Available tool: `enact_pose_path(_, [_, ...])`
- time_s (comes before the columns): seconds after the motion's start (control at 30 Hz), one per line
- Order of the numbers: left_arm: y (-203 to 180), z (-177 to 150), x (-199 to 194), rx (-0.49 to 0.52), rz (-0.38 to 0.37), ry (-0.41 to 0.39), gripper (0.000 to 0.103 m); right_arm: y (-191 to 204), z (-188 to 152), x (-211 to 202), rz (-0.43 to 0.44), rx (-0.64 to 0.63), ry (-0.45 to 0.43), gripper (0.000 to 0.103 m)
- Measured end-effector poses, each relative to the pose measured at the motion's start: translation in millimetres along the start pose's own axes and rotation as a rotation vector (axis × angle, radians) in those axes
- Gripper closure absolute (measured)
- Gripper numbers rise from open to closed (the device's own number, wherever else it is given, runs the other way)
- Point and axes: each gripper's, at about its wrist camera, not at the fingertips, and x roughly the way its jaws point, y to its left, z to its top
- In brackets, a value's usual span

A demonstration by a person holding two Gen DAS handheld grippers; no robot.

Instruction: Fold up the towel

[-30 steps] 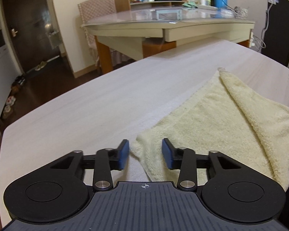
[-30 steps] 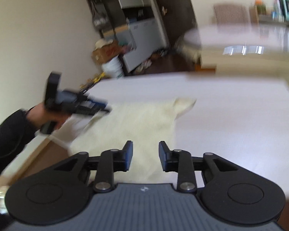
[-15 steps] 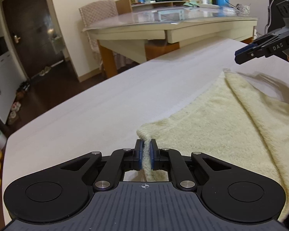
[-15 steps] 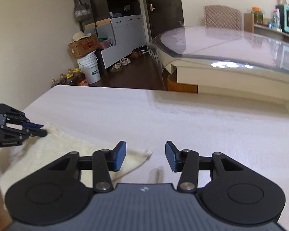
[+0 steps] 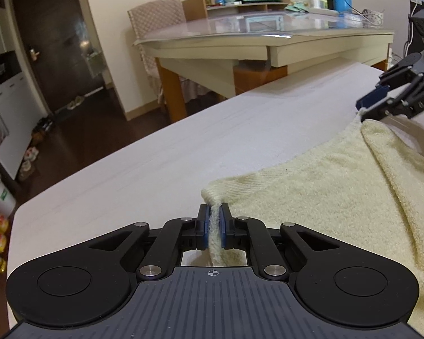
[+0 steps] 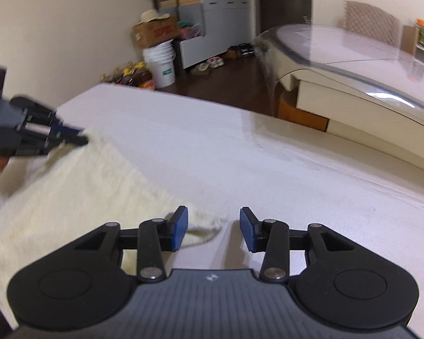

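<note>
Towel [image 5: 325,186], pale yellow terry, lies spread on the white worktop [image 5: 161,163], with a raised fold running along its right part in the left wrist view. Left tongs [image 5: 214,230] are clamped narrow on the towel's near corner, the cloth pinched upright between the two blue pads [image 5: 203,230] and hanging down behind them. Right tongs [image 6: 213,228] stand wide, low over the worktop at the towel's other corner [image 6: 203,227]; that corner lies in the gap, just beside the left pad and well clear of the right one, and nothing is gripped. From the left wrist view the right tongs [image 5: 373,104] show at the far right, their tips at the towel's far corner. From the right wrist view the left tongs [image 6: 70,137] appear blurred at the far left, at the towel's edge. Behind the worktop stands a glass-topped table [image 5: 268,42].
</note>
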Motion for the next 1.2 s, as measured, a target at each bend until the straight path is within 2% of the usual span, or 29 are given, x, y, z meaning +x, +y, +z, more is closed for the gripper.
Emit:
enact_pose_path(0.17, [0.8,-0.1,-0.3,-0.005,0.0,0.004,0.095,-1.7,-4.1,-7.7,-0.001,-0.008,0.005,0.056])
enact_pose_path(0.37, [-2.0,0.9,-0.6,0.002,0.011,0.013,0.095,-19.6,6.2,1.5,0.031,0.091,-0.021,0.056])
enact_pose_path(0.4, [-2.5,0.9,-0.9,0.003,0.013,0.014,0.095,-23.3,5.9,4.2,0.044,0.12,-0.022,0.062])
enact_pose_path(0.47, [-3.0,0.2,-1.2,0.004,0.014,0.012,0.095,-26.2,5.1,6.2,0.053,0.143,-0.027,0.086])
enact_pose_path(0.5, [-3.3,-0.2,-1.6,0.004,0.015,0.011,0.095,-24.8,4.7,3.9,0.045,0.132,-0.034,0.092])
enact_pose_path(0.53, [-3.7,-0.6,-1.9,0.005,0.016,0.01,0.095,-23.3,4.4,1.6,0.037,0.121,-0.041,0.093])
enact_pose_path(0.67, [-3.4,-1.0,-0.9,-0.004,0.015,-0.011,0.095,-21.6,7.6,-7.6,-0.007,0.079,-0.085,0.094])
enact_pose_path(0.8, [2.1,11.3,11.4,-0.035,0.035,-0.02,0.095,-28.0,29.4,-0.2,-0.051,0.043,-0.116,0.094])
enact_pose_path(1.0, [14.6,18.3,23.7,-0.067,0.054,0.008,0.094,-26.9,33.5,-4.9,-0.06,0.023,-0.136,0.093])
enact_pose_path(1.13, [20.2,14.5,18.0,-0.09,0.068,0.003,0.08,-25.2,33.3,-10.6,-0.062,0.015,-0.15,0.077])
enact_pose_path(1.2, [24.6,10.5,8.4,-0.105,0.081,-0.008,0.067,-24.3,33.2,-13.4,-0.063,0.01,-0.157,0.071])
